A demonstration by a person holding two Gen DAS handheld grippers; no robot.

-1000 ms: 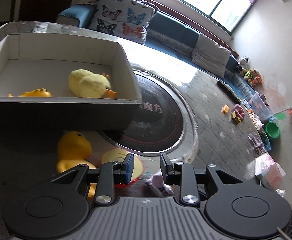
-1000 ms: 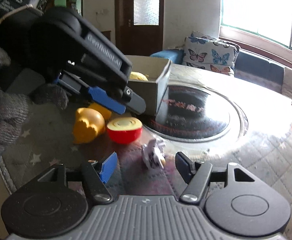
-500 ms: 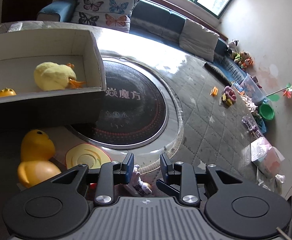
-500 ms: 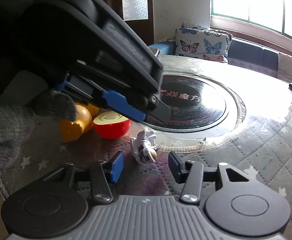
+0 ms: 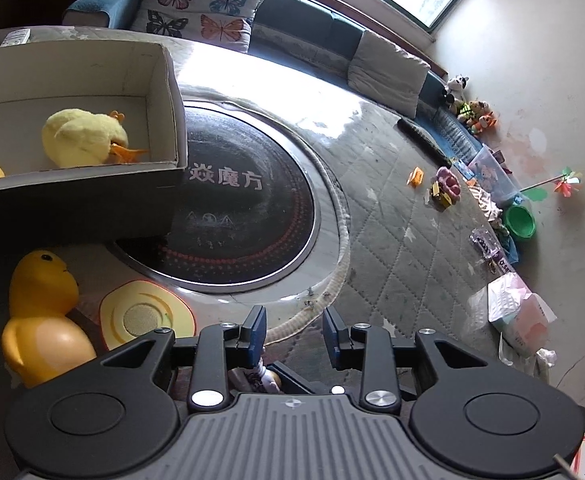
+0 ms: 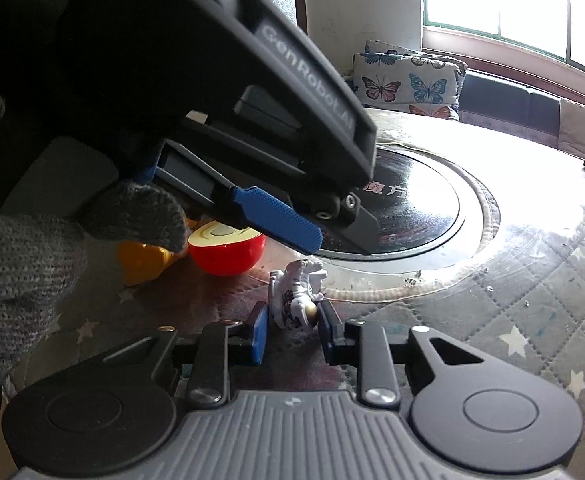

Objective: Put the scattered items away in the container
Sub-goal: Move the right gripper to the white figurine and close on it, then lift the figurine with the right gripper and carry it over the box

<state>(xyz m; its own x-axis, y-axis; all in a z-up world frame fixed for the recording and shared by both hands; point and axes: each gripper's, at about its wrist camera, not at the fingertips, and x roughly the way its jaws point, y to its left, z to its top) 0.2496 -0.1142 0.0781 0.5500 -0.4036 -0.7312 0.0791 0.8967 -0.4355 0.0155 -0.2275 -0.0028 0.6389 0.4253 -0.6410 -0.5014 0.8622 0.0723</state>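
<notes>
Right gripper [image 6: 292,330] is on the small white figurine [image 6: 297,295] — the toy sits between the fingers at 12 o'clock from the wrist camera, standing roughly upright on the table [image 6: 512,288], long axis about vertical and leaning slightly to 1 o'clock. Fingers are partly closed to a narrow gap that brackets its base; I can't tell if the pads actually touch it yet, and no lift is evident. Left gripper [image 5: 294,330] hangs above the same spot, fingers open a moderate gap and holding nothing, with the figurine only peeking out below it. So the right hand is the nearer one for this pick. Red half-ball [image 6: 227,250] lies at 10 o'clock from the figurine, close by, and the yellow rubber duck [image 5: 42,320] sits beyond that. The box [image 5: 172,92] is at 10 o'clock in the left view, already holding a plush chick [image 5: 84,138]. Judgement: the squeeze should finish before lifting — the toy is small and tall, so it could tip.
</notes>
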